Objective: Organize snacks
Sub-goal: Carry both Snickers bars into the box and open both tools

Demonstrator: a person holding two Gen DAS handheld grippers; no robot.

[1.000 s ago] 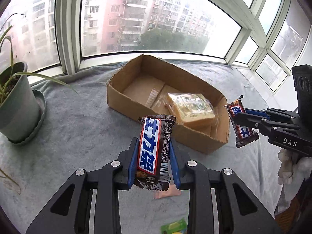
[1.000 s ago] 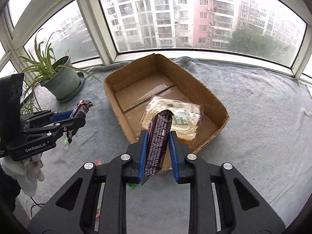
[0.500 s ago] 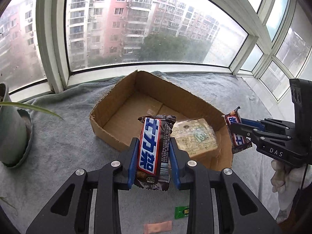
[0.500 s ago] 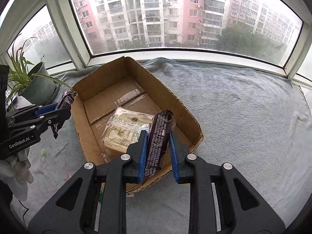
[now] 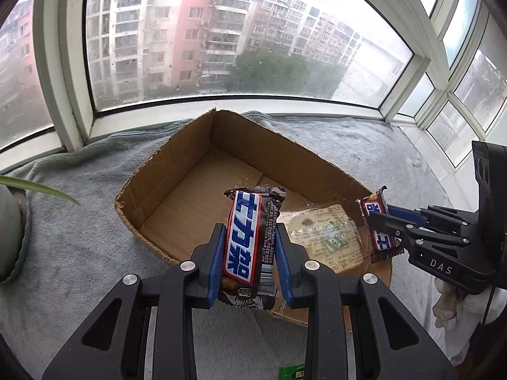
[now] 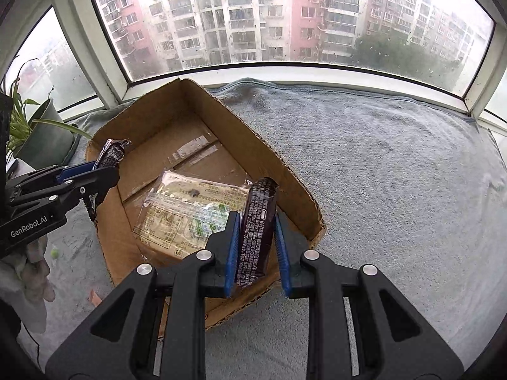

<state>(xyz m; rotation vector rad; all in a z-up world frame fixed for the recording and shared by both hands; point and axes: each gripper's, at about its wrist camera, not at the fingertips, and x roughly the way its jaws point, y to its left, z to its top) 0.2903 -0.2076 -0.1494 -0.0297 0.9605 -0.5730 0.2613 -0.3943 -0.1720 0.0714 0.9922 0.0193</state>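
My left gripper is shut on a brown chocolate bar with a blue and white label, held upright over the near-left edge of the open cardboard box. My right gripper is shut on a second chocolate bar, back side showing, over the box's near-right corner. Each gripper also shows in the other's view: the right gripper at the right, the left gripper at the left. A clear-wrapped pastry pack lies flat in the box.
The box sits on a grey towel on a window ledge. A potted plant stands at the left. A green wrapper and a small pink piece lie on the towel near the box's front. Window frames run behind.
Both grippers have moved forward toward the box with their bars and now hang over its near rim. The box and pastry pack have not moved.
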